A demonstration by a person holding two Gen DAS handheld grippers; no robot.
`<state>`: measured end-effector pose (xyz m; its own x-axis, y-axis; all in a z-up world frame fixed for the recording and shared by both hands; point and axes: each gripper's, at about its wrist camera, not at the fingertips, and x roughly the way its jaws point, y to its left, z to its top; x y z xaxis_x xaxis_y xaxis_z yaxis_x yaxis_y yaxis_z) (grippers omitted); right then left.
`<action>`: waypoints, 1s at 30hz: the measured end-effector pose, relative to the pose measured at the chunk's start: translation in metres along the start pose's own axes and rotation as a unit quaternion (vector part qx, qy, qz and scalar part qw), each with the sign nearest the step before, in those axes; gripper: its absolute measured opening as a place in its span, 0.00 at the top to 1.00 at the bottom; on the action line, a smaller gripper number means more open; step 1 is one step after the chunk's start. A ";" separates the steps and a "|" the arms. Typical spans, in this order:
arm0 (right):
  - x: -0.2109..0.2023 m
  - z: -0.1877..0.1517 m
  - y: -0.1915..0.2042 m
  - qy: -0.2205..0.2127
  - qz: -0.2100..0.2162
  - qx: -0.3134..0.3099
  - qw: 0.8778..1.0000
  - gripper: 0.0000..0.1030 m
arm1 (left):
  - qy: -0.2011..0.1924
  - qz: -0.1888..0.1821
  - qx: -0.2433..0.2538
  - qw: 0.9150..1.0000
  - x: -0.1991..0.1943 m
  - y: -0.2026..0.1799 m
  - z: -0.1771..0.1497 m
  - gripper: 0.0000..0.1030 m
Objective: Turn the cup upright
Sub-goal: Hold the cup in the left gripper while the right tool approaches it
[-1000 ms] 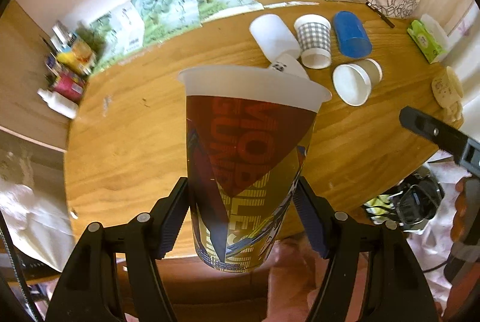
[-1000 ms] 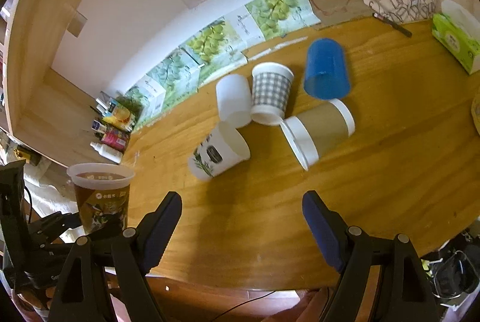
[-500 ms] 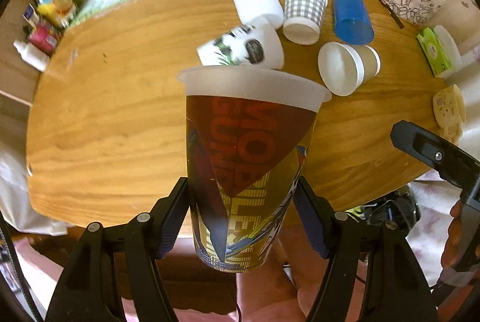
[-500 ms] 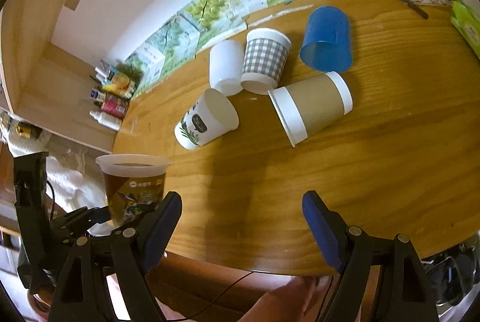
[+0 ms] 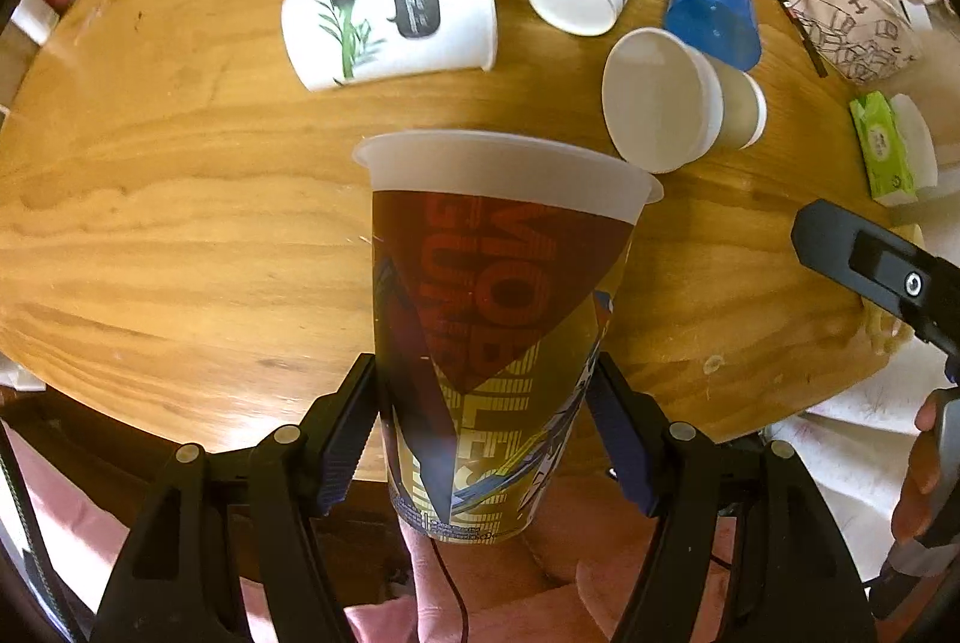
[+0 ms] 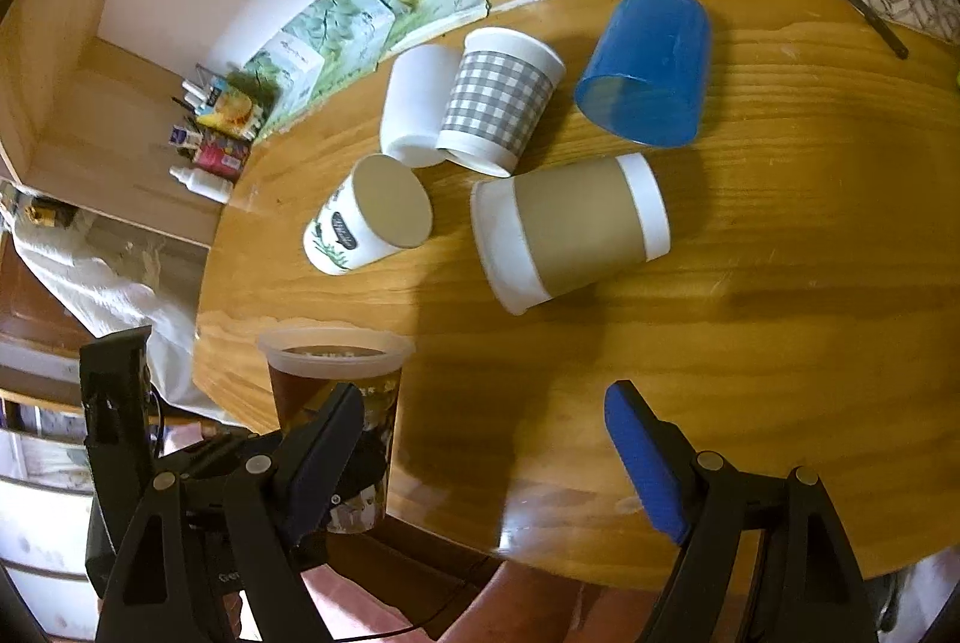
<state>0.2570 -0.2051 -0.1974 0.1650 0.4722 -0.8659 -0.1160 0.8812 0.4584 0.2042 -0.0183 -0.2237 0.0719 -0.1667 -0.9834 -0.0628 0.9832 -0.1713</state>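
Observation:
My left gripper (image 5: 483,415) is shut on a printed red-and-gold plastic cup (image 5: 492,319), held upright with its white rim up, over the near edge of the wooden table (image 5: 180,223). The same cup (image 6: 336,403) shows at the lower left of the right wrist view, partly behind my right finger. My right gripper (image 6: 486,451) is open and empty above the table's near edge. Its body shows at the right of the left wrist view (image 5: 876,277).
Several cups lie on their sides mid-table: a leaf-print white cup (image 6: 366,217), a plain white cup (image 6: 417,103), a checked cup (image 6: 501,100), a blue cup (image 6: 645,67) and a tan-sleeved cup (image 6: 570,229). Small bottles (image 6: 210,145) stand at the far left, a green tissue pack (image 5: 882,145) at right.
My left gripper has carried the printed cup forward and lower toward the table, now over its near edge. The right gripper has moved closer to the table and stayed open.

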 end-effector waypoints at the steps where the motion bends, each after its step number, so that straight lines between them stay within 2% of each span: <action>1: 0.001 0.002 -0.001 0.004 -0.003 -0.005 1.000 0.19 | 0.001 -0.001 -0.003 1.000 0.002 -0.001 0.000 0.30; 12: 0.015 0.013 -0.001 0.044 0.007 -0.050 0.998 0.19 | 0.002 -0.009 -0.034 0.999 0.014 0.001 -0.005 0.29; 25: 0.025 0.013 0.003 0.073 0.028 -0.062 0.995 0.19 | 0.014 -0.015 -0.043 0.999 0.017 0.000 -0.002 0.28; 30: 0.028 0.013 0.005 0.078 0.036 -0.058 0.995 0.19 | 0.010 -0.021 -0.035 0.999 0.018 -0.002 0.002 0.23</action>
<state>0.2739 -0.1873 -0.2166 -0.0003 0.5156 -0.8568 -0.2347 0.8328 0.5013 0.2081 -0.0232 -0.2408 0.0568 -0.2104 -0.9760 -0.1297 0.9677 -0.2161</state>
